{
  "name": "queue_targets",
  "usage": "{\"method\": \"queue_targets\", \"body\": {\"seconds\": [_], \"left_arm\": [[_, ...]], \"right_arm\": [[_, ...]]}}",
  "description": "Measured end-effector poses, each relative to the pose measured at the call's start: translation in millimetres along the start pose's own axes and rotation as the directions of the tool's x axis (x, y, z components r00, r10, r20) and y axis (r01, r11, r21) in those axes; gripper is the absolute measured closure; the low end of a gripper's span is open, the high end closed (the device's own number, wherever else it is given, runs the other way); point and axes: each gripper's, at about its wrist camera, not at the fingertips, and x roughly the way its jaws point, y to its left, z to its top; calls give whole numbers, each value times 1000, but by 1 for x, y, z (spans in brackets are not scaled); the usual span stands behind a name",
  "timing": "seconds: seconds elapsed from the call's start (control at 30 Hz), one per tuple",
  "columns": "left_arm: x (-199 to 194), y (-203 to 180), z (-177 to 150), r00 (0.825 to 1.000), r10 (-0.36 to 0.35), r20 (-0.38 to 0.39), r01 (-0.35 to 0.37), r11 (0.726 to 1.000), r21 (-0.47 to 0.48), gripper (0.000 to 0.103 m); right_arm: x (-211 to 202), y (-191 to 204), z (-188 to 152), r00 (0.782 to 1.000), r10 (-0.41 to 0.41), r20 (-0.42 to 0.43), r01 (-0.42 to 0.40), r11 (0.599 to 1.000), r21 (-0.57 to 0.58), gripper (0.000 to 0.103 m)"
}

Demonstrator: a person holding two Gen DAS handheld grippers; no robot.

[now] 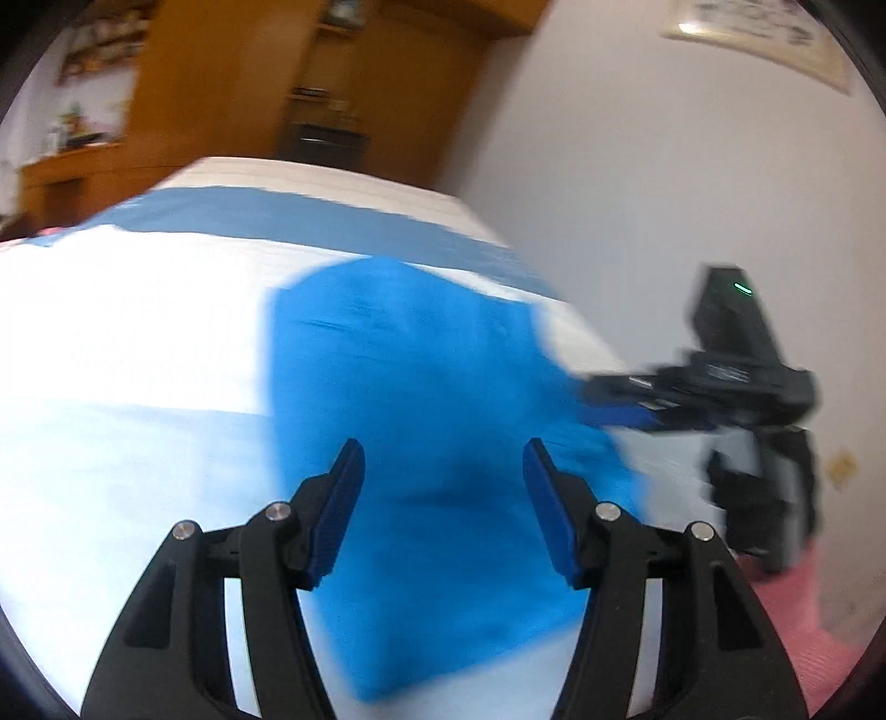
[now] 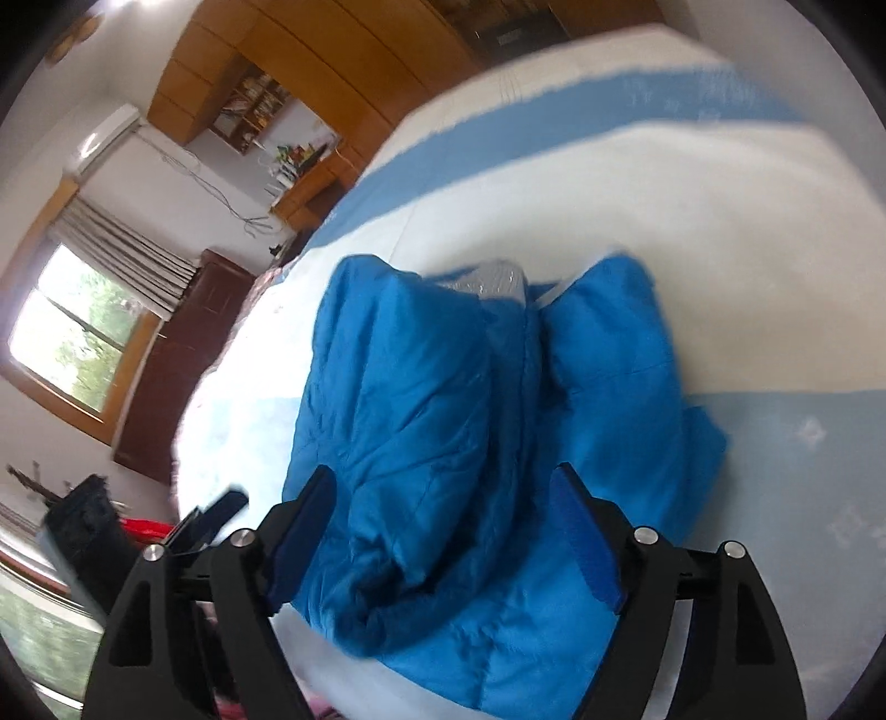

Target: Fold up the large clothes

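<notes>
Jacket (image 2: 443,443), blue and padded, lies crumpled on the bed (image 2: 664,232); left gripper (image 1: 440,509) and right gripper (image 2: 443,531) hover with jaws wide apart, holding nothing.

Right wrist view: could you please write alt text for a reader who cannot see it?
A bright blue padded jacket lies crumpled on a bed with a white and light-blue cover. The open right gripper hovers above it, holding nothing. Wooden cabinets and a window stand behind.
</notes>
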Motion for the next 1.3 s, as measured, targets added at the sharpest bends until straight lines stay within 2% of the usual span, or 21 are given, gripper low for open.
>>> {"method": "queue_targets", "body": {"seconds": [0.03, 0.07, 0.17, 0.27, 0.33, 0.37, 0.4, 0.43, 0.5, 0.6, 0.87, 1.07, 1.17, 1.3], "left_arm": [[9, 12, 2, 998, 52, -17, -53, 998, -17, 45], [15, 20, 3, 997, 69, -30, -70, 997, -31, 45], [37, 41, 1, 994, 65, -92, -72, 994, -80, 46], [47, 49, -1, 994, 40, -99, -50, 993, -105, 44], [49, 50, 0, 995, 36, -96, -47, 992, -116, 44], [50, 50, -1, 995, 34, -98, -46, 991, -123, 44], [52, 51, 0, 994, 28, -101, -42, 990, -138, 44], [53, 52, 1, 994, 16, -104, -32, 988, -154, 45], [52, 54, 9, 994, 0, -106, -19, 984, -179, 45], [54, 54, 13, 995, -13, -103, -8, 978, -207, 46], [49, 32, 19, 997, -6, -77, -8, 985, -172, 48], [31, 4, 31, 998, -50, -44, 44, 991, -124, 48], [29, -12, 33, 998, -57, -41, 53, 994, -91, 48], [43, -23, 31, 996, -56, -76, 52, 997, -57, 48]], "right_arm": [[6, -3, 3, 1000, -1, -19, 1, 1000, 12, 21], [14, -7, 7, 999, -4, -42, 5, 999, 32, 21], [31, -10, 13, 997, -14, -76, 16, 999, 30, 21], [42, -6, 19, 996, -29, -83, 30, 999, 11, 21], [48, 1, 20, 996, -32, -84, 31, 999, -4, 29], [51, 4, 21, 996, -19, -89, 18, 1000, -10, 44], [52, 8, 22, 996, -17, -89, 16, 1000, -18, 53], [52, 13, 21, 997, -14, -80, 11, 999, -39, 59], [48, 19, 19, 998, 2, -62, -6, 998, -57, 75], [37, 29, 14, 999, 12, -43, -16, 996, -92, 85], [-10, 51, -9, 1000, 15, 26, -10, 984, -177, 91], [-57, 65, -26, 995, 12, 98, 11, 973, -231, 92], [-76, 57, -34, 992, -7, 123, 34, 976, -215, 92], [-87, 30, -36, 990, -23, 141, 45, 987, -153, 92]]}}
